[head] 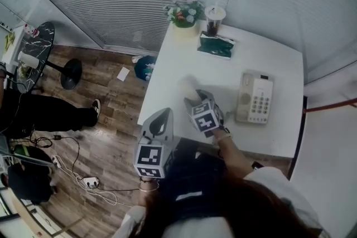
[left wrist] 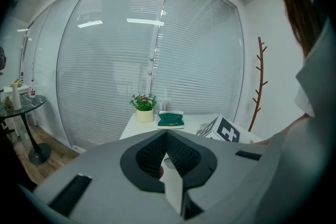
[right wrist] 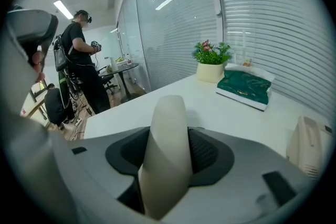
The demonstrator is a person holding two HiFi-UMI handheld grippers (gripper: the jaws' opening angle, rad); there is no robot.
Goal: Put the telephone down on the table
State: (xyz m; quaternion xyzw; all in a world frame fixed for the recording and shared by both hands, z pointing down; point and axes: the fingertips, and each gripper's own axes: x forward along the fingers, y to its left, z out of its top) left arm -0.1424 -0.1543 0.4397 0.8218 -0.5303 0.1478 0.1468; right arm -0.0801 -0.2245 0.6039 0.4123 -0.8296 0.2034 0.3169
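The right gripper point(head: 196, 102) has its jaws clamped on either side of the cream handset point(right wrist: 168, 149), which stands up between them above the white worktop point(head: 178, 58), left of the base point(head: 255, 97) and apart from it; whether its far end touches the worktop I cannot tell. The left gripper point(left wrist: 167, 134) hangs off the worktop's near left corner, jaws together at the tips with nothing between them; a plant point(head: 184, 15), a cup point(head: 214, 19) and a green book point(head: 216, 44) sit along the far edge
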